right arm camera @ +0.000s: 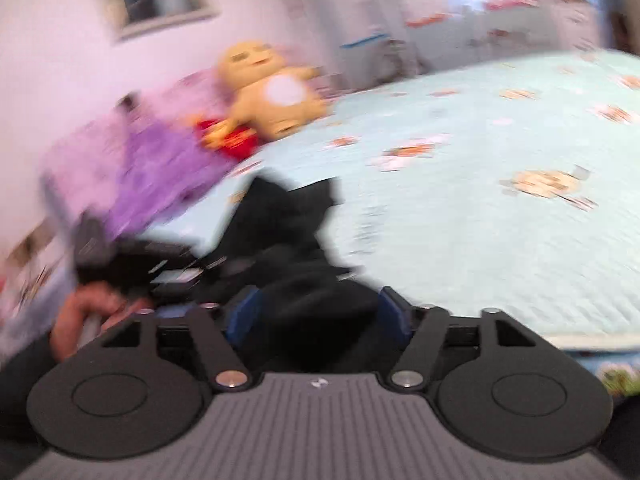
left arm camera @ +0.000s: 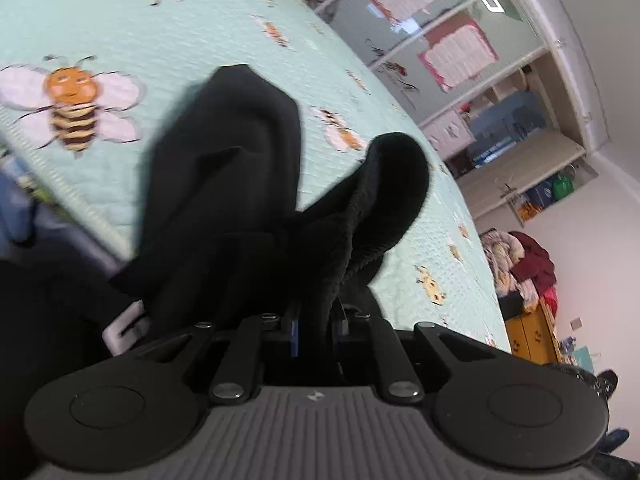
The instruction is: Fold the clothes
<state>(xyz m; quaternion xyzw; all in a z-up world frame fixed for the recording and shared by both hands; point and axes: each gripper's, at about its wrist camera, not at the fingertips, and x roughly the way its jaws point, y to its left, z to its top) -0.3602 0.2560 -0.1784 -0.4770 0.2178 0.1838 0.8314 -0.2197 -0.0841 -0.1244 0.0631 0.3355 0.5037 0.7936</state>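
On the bee-print bedspread (left arm camera: 200,20), my left gripper (left arm camera: 316,320) has its jaws pinched nearly together on a fold of the black garment (left arm camera: 224,168), which rises from the pads and drapes over the near edge of the bed. My right gripper (right arm camera: 316,316) stands with its blue pads (right arm camera: 394,312) spread wide; dark cloth lies between them, though blur hides whether they press on it. A yellow plush toy (right arm camera: 272,92) and purple fabric (right arm camera: 160,160) sit at the bed's far side.
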